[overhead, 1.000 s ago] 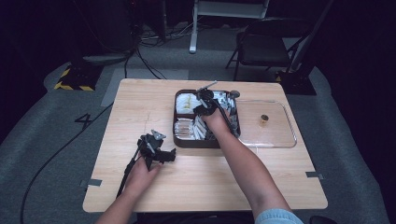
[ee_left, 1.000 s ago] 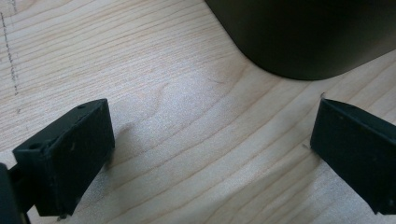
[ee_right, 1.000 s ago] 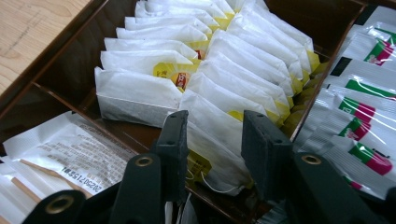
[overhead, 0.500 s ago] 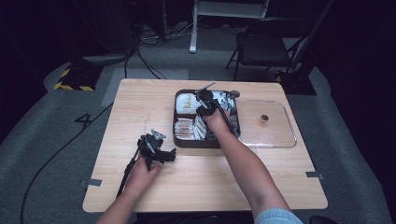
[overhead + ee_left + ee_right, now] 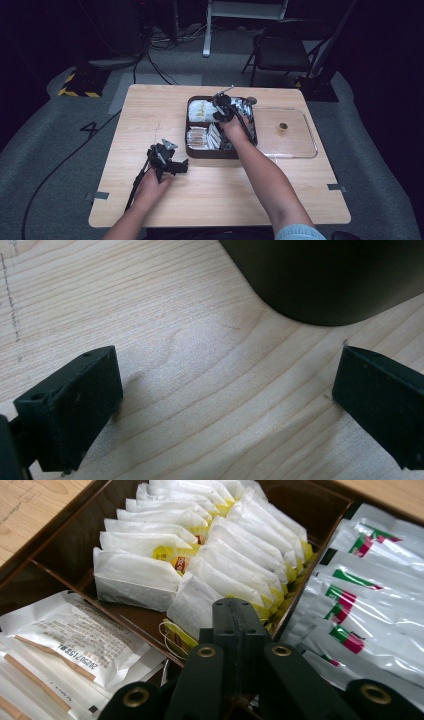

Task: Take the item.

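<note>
step in hand: i read this as picking one tea bag out of the compartmented box [image 5: 196,151]; my right gripper [image 5: 235,611] sits low in the compartment of white tea bags [image 5: 200,545], right at the near end of the row.
right tool: its jaws have just been closing and now stand together; whether they have pinched the corner of the nearest bag [image 5: 196,606] or its yellow tag i cannot tell, as the jaws cover the spot.
left tool: my left gripper [image 5: 172,164] rests near the table [image 5: 170,330], jaws wide apart with nothing between them, just beside the box's dark corner.
task's thing: the tea bags stand on edge in two packed rows in the box's far-left compartment as the high view shows it.
next move: a slow, straight lift, i'd judge (watch that the string doesn't drag a neighbour along).
around: paper-wrapped stir sticks [image 5: 60,640] in the next compartment, red-and-green sachets [image 5: 370,585] on the other side, a clear tray [image 5: 292,152] with a small brown thing [image 5: 283,128] beyond the box.
in the way: the divider walls and the tight packing.
</note>
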### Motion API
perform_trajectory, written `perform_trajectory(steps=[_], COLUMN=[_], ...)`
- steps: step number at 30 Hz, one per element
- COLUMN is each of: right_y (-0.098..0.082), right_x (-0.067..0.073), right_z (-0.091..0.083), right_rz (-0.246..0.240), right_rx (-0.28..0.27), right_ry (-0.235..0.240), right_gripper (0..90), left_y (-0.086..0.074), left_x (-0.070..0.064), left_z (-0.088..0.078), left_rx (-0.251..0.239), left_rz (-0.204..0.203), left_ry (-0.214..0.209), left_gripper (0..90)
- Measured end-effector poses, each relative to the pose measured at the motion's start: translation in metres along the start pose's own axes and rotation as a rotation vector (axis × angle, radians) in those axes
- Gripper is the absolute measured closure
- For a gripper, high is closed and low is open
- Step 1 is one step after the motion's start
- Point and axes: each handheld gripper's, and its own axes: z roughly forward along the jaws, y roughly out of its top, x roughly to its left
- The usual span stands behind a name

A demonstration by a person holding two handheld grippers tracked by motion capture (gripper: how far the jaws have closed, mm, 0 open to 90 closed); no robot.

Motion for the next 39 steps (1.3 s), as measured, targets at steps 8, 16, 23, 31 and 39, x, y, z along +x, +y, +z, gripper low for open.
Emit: perform_trajectory(steps=[8,16,23,31,39], right_y=[0.002,0.005,0.002,-0.012,-0.032], right_x=[-0.005,-0.009,-0.013,-0.016,-0.022], right_z=[-0.014,-0.040,-0.068,-0.107,-0.144], right_rz=[0.005,0.006,0.003,0.005,-0.007], right_rx=[-0.052,-0.120,-0.171,-0.239,-0.276], right_ry=[0.008,0.037,0.046,0.072,0.097], right_gripper=[90.0,90.0,90.0,90.0,90.0], left_y=[0.000,0.000,0.000,0.000,0.000], left_x=[0.000,0.000,0.000,0.000,0.000], left_z=[0.000,0.000,0.000,0.000,0.000], left_rx=[0.000,0.000,-0.002,-0.001,-0.001], left_rz=[0.000,0.000,0.001,0.001,0.001], left_ry=[0.000,0.000,0.001,0.001,0.002], left_gripper=[0.0,0.0,0.1,0.1,0.1])
